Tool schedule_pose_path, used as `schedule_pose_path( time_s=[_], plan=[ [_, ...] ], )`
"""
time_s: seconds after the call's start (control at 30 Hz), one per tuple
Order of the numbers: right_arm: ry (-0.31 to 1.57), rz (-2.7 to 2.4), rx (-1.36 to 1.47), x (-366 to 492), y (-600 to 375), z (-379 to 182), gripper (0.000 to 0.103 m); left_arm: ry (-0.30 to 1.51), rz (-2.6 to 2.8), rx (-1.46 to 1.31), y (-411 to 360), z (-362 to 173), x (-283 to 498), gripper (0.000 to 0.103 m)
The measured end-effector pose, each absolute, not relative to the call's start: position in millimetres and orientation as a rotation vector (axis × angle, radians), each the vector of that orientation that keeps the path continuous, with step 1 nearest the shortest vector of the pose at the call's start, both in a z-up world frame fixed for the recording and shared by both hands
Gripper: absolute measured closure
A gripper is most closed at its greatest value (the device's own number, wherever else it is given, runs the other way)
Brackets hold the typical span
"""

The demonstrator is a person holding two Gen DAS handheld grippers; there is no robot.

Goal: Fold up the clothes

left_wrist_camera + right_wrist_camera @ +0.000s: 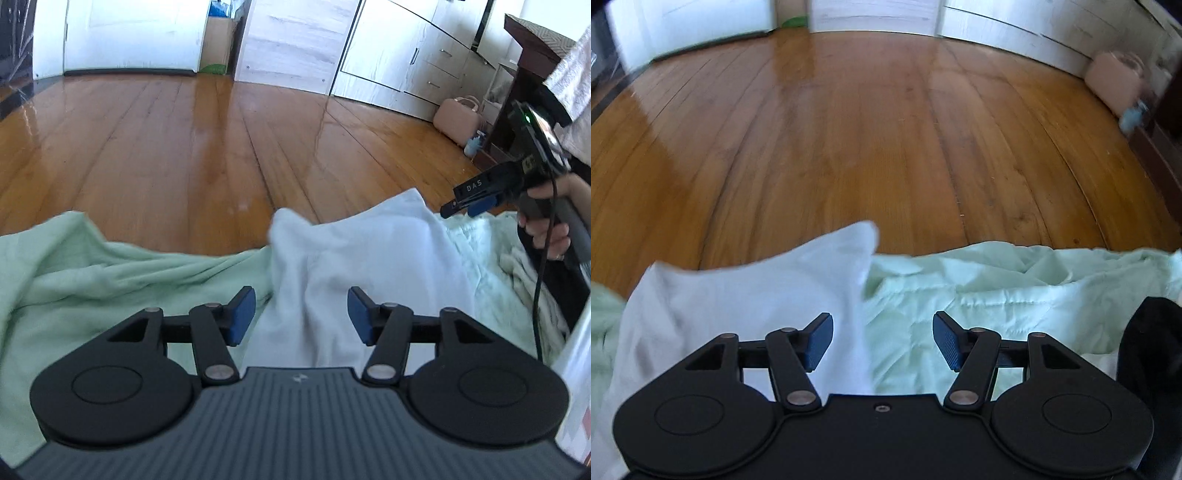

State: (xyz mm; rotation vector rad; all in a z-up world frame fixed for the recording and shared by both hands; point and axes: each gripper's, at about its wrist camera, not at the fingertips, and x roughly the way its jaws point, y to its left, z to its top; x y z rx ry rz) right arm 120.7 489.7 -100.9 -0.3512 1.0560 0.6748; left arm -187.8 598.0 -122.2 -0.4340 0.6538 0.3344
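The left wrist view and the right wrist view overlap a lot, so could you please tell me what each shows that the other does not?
Only the left wrist view shows the right claw from outside, held by a hand, plus white drawers. Only the right wrist view shows a black item at its right edge. Both share the white garment on the green bedding, the wooden floor, a pink case, and open claw fingers holding nothing.
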Motion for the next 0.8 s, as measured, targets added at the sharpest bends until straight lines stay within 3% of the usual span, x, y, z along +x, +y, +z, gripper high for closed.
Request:
schedule_pose_path(
  time_s=[0.03, 0.07, 0.1, 0.17, 0.23, 0.27, 0.3, 0.4, 0.43, 0.5, 0.63, 0.8],
  plan=[
    [1.074, 0.695, -0.306, 129, 487, -104, 0.038, 0.674, 0.291, -0.439, 599, -129, -173, 0.048],
    [1.092, 0.717, -0.260, 138, 485, -107, 0.040, 0.706, 0.250, -0.436, 597, -137, -157, 0.041],
    [1.110, 0.781, -0.193, 141, 480, -110, 0.047, 0.769, 0.232, -0.402, 593, -147, -140, 0.027],
    [1.122, 0.847, -0.150, 145, 478, -118, 0.047, 0.979, 0.290, -0.218, 580, -175, -102, 0.023],
    [1.063, 0.850, -0.235, 148, 485, -122, 0.046, 1.034, 0.405, -0.060, 571, -194, -83, 0.039],
    [1.019, 0.857, -0.263, 150, 488, -123, 0.045, 1.013, 0.428, -0.052, 572, -198, -81, 0.072],
    [0.985, 0.876, -0.263, 153, 490, -124, 0.045, 0.974, 0.422, -0.114, 580, -196, -84, 0.090],
    [1.016, 0.945, -0.166, 167, 496, -135, 0.046, 0.845, 0.513, -0.174, 606, -164, -105, 0.093],
    [1.039, 0.984, -0.130, 171, 499, -140, 0.050, 0.796, 0.573, -0.107, 614, -150, -114, 0.093],
    [1.065, 1.060, -0.152, 170, 507, -152, 0.094, 0.732, 0.676, -0.053, 642, -126, -133, 0.092],
    [0.864, 1.041, -0.198, 148, 503, -139, 0.095, 0.752, 0.763, -0.281, 728, -119, -173, 0.092],
    [0.657, 1.107, -0.135, 112, 495, -69, 0.095, 0.656, 0.758, -0.309, 749, -133, -199, 0.092]
  ],
)
